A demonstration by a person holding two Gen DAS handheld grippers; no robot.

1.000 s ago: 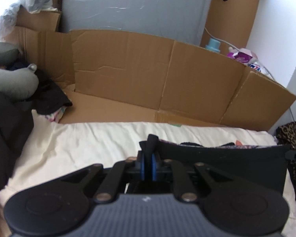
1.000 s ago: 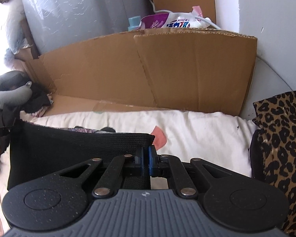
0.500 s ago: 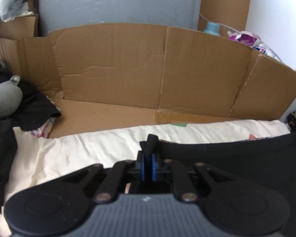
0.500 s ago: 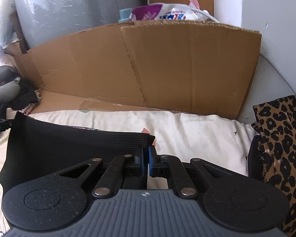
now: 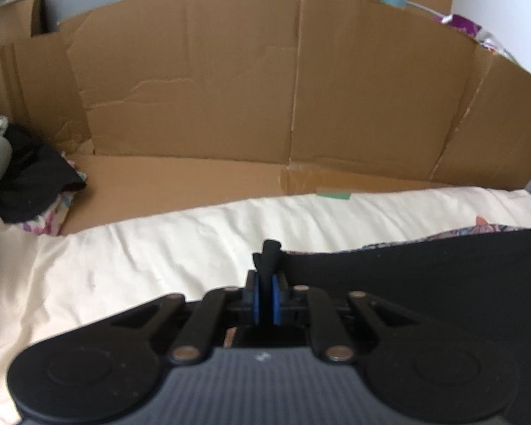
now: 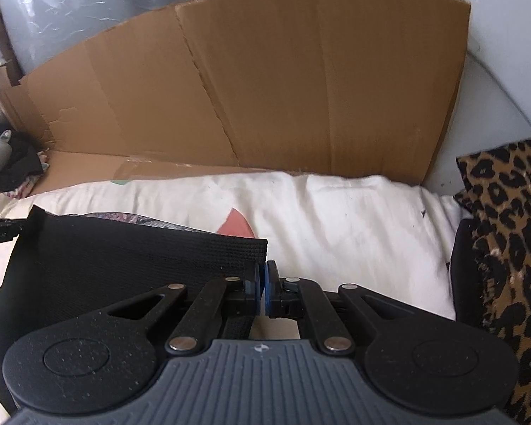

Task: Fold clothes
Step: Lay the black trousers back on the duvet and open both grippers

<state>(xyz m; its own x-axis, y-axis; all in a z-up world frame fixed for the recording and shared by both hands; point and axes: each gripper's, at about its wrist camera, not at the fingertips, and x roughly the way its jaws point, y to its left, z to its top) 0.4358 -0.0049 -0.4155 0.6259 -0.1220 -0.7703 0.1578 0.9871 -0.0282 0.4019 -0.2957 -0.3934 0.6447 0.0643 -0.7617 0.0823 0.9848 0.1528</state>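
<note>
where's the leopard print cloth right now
In the right wrist view, the leopard cloth lies at the far right edge, beside the white sheet and right of the cardboard.

Soft daylight fills both fisheye views, brightest on the cream sheet (image 5: 152, 248) and the white wall (image 6: 506, 17), which nearly blows out. The cardboard (image 5: 265, 81) bows with lens distortion, corners vignette black, and slight motion blur softens edges.
</note>
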